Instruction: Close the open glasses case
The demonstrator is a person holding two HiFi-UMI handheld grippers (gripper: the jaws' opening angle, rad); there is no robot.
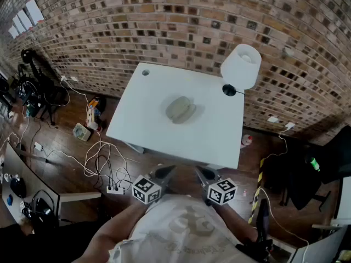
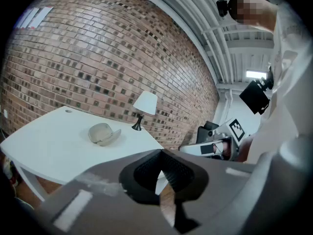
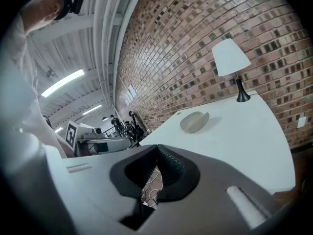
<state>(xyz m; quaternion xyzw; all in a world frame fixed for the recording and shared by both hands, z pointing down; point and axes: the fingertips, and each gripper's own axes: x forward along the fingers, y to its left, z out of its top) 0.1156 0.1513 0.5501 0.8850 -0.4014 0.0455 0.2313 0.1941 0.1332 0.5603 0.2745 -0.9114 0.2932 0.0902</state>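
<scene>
The grey glasses case (image 1: pixel 181 109) lies open, its lid standing ajar, in the middle of the white table (image 1: pixel 145 100). It also shows in the left gripper view (image 2: pixel 103 133) and in the right gripper view (image 3: pixel 194 122). Both grippers hang close to the person's chest, short of the table's near edge and well away from the case. My left gripper (image 1: pixel 166 171) (image 2: pixel 162 153) has its jaws together with nothing in them. My right gripper (image 1: pixel 201 172) (image 3: pixel 157 148) is shut and empty too.
A white-shaded lamp (image 1: pixel 241 67) stands at the table's far right corner, against the brick wall. Cables and a power strip (image 1: pixel 115 190) lie on the wooden floor to the left. A black chair (image 1: pixel 299 174) stands to the right.
</scene>
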